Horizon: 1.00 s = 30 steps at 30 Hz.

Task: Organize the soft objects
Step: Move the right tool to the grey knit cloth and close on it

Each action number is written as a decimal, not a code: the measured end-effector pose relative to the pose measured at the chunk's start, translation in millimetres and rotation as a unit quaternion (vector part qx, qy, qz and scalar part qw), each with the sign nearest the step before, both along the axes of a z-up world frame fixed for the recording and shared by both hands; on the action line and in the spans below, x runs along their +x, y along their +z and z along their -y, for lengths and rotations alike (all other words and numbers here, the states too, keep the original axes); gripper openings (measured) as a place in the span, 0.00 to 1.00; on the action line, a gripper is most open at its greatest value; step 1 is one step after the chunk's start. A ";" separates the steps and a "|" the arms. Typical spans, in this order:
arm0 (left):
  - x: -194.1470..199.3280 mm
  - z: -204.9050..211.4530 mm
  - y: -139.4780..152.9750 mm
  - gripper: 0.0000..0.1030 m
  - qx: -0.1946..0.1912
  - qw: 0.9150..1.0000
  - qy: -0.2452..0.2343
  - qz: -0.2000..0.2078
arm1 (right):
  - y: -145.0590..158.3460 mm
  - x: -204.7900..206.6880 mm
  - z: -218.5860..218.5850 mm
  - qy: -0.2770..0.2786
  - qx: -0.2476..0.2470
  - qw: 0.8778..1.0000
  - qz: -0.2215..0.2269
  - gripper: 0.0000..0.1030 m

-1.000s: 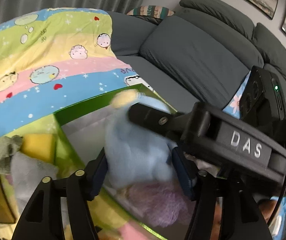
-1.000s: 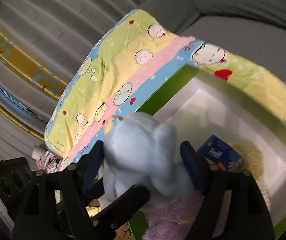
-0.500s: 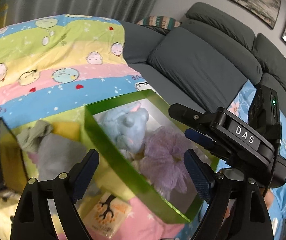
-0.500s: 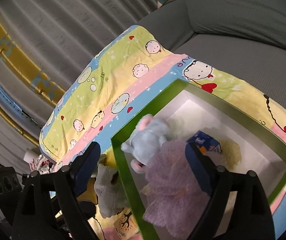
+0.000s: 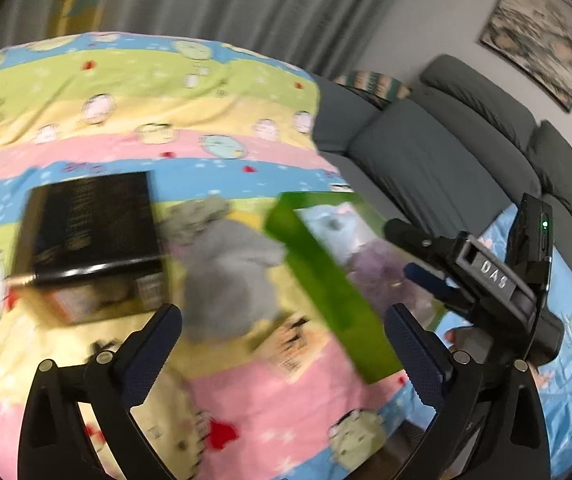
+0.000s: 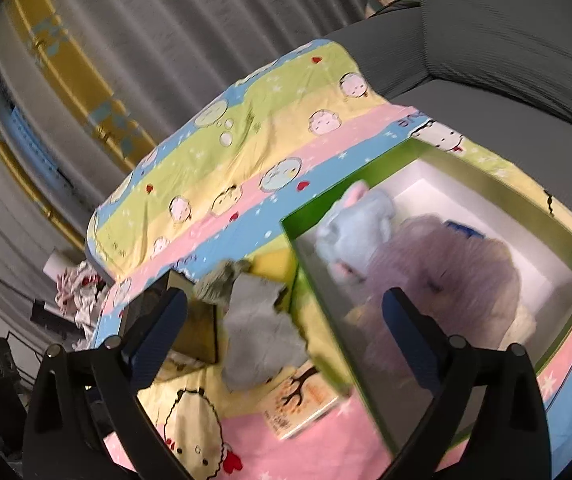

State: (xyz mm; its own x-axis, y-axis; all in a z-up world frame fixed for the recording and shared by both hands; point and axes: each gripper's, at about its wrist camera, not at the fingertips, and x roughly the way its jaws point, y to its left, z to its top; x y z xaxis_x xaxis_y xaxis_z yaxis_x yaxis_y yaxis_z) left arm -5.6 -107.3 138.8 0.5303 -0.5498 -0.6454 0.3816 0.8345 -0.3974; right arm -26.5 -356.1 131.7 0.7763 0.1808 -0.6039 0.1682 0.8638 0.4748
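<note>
A green box [image 6: 498, 184] with a white inside lies on the cartoon bedsheet. A light blue plush toy [image 6: 356, 230] and a fluffy purple item [image 6: 446, 280] lie in it; both also show in the left wrist view, the plush [image 5: 328, 222] and the purple item [image 5: 374, 268]. A grey soft cloth [image 5: 230, 280] lies on the sheet left of the box, also in the right wrist view [image 6: 260, 336]. My left gripper [image 5: 284, 352] is open and empty above the sheet. My right gripper [image 6: 284, 332] is open and empty; it shows in the left wrist view [image 5: 418, 252] over the box.
A black box [image 5: 90, 240] sits left of the grey cloth. A greenish-grey rag [image 5: 192, 216] lies behind the cloth. A small printed packet [image 6: 300, 404] lies by the green box [image 5: 326, 280]. A grey sofa [image 5: 446, 168] stands behind the bed. Blue tissue pack [image 6: 462, 228] in box.
Both grippers let go of the blue plush into the green box, opened, and pulled back. The views swung left, bringing the grey cloth and black box into sight.
</note>
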 end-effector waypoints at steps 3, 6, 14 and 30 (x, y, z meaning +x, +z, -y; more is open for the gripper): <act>-9.0 -36.9 -8.4 0.98 -0.001 0.999 0.043 -0.011 | -2.4 3.4 -14.5 0.015 -0.002 1.000 -0.011 0.95; -17.5 -71.0 -20.9 0.98 0.002 0.996 0.088 -0.020 | -5.8 8.0 -31.1 0.034 -0.005 0.999 -0.019 0.95; -38.0 -135.2 -64.2 0.98 0.008 0.985 0.164 -0.048 | -33.1 34.7 -83.6 0.071 -0.039 0.995 -0.065 0.86; -35.6 -164.6 -103.3 0.98 0.007 0.978 0.190 -0.090 | -81.7 70.5 -111.5 0.071 -0.135 0.982 -0.113 0.16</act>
State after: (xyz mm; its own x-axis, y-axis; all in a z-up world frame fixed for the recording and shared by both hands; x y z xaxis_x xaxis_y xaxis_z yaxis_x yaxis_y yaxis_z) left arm -41.2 57.3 35.5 0.5720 -0.3257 -0.7529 -0.0310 0.9086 -0.4166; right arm 44.0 -244.6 50.0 0.5958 0.0875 -0.7983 0.1112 0.9755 0.1899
